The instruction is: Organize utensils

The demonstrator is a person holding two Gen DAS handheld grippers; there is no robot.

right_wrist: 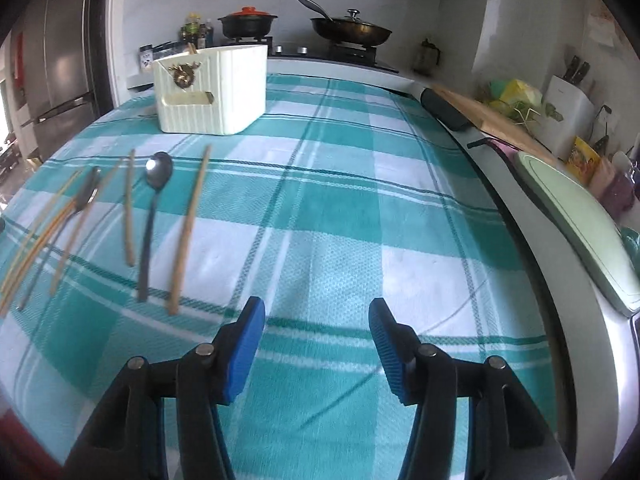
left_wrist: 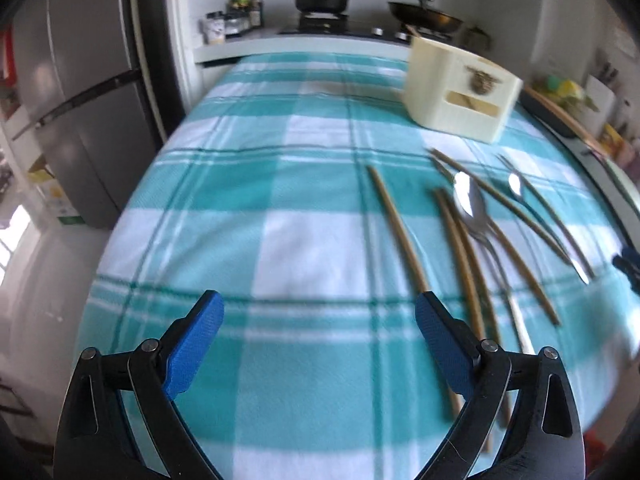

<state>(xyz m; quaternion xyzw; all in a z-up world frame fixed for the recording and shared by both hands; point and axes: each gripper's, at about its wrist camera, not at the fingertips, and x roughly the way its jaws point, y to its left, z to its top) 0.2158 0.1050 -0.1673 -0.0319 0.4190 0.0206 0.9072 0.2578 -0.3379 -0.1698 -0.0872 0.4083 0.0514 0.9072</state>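
Note:
Several wooden chopsticks [left_wrist: 398, 228] and two metal spoons [left_wrist: 470, 200] lie loose on the teal checked tablecloth [left_wrist: 280, 208], in front of a cream utensil holder [left_wrist: 460, 88]. My left gripper [left_wrist: 318, 308] is open and empty, hovering over the cloth to the left of the utensils. In the right wrist view the chopsticks [right_wrist: 188, 232], a spoon [right_wrist: 154, 200] and the holder [right_wrist: 212, 88] sit at the left. My right gripper [right_wrist: 316, 316] is open and empty, over bare cloth to the right of them.
A stove with a black pot [right_wrist: 248, 22] and a frying pan [right_wrist: 350, 30] stands behind the table. A fridge [left_wrist: 80, 100] is at the left. A cutting board [right_wrist: 492, 116], a pale green board [right_wrist: 580, 236] and a knife block [right_wrist: 568, 104] line the right counter.

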